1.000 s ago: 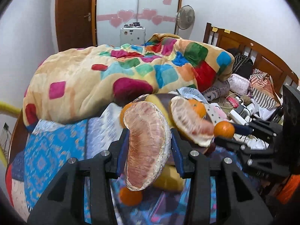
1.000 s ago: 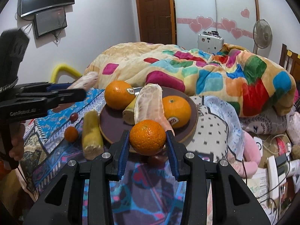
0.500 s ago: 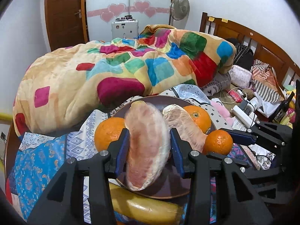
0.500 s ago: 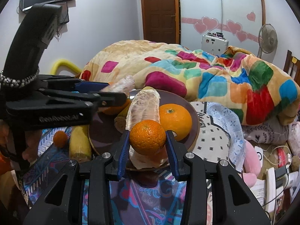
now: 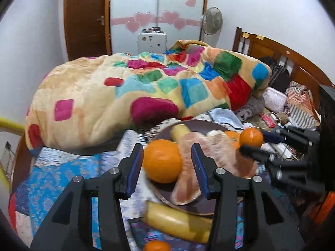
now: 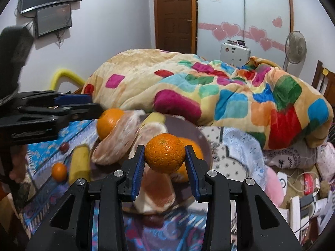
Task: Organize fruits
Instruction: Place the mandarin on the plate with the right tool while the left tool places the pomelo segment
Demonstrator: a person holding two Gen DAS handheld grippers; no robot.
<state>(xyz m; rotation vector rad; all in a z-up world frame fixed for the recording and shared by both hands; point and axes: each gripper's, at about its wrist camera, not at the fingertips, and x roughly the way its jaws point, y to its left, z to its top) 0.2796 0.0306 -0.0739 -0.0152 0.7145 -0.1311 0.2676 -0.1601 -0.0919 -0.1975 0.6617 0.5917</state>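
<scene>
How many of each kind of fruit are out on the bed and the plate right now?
Oranges: 4
Bananas: 2
Pomelo segments: 2
Small red fruit: 1
Total: 9 that show clearly

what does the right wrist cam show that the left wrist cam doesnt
Only the right wrist view shows the wall screens and a small dark red fruit on the cloth. Only the left wrist view shows the wooden headboard. Both show the brown plate with pomelo pieces, the banana beside it, the open left gripper, and the right gripper shut on a small orange.
</scene>
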